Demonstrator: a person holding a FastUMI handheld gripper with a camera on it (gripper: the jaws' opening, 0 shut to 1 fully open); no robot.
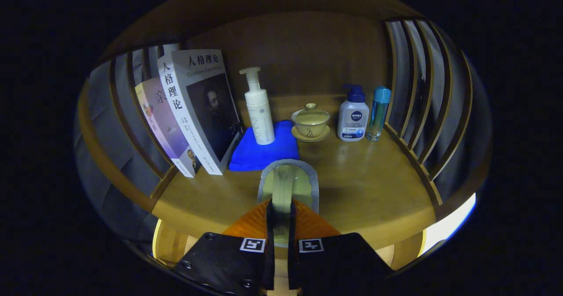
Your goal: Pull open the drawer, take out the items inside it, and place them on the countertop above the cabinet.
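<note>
You are holding the gripper (pixel 281 208) over the front edge of the counter (pixel 365 186), and its jaws are closing on a pale, greenish item with a grey rim (pixel 288 184), both fingers pressing against its lower end. The item is standing up between the fingers, with its rounded top reaching toward the middle of the counter; what exactly it is cannot be told. Just beyond it a folded blue cloth (pixel 259 153) is lying on the counter, and a white pump bottle (pixel 258 109) is standing upright on the cloth's far part. Toward the left edge two books (pixel 193 107) are leaning against the slatted side rail (pixel 132 124), with the bigger one in front of the smaller. To the right of the cloth a lidded cup on a saucer (pixel 311 122) is sitting near the back edge. Beside it, nearer the back right corner, a white bottle with a dark blue pump (pixel 353 115) is standing just next to a slim clear bottle with a teal cap (pixel 378 111), which is close to the right rail.
</note>
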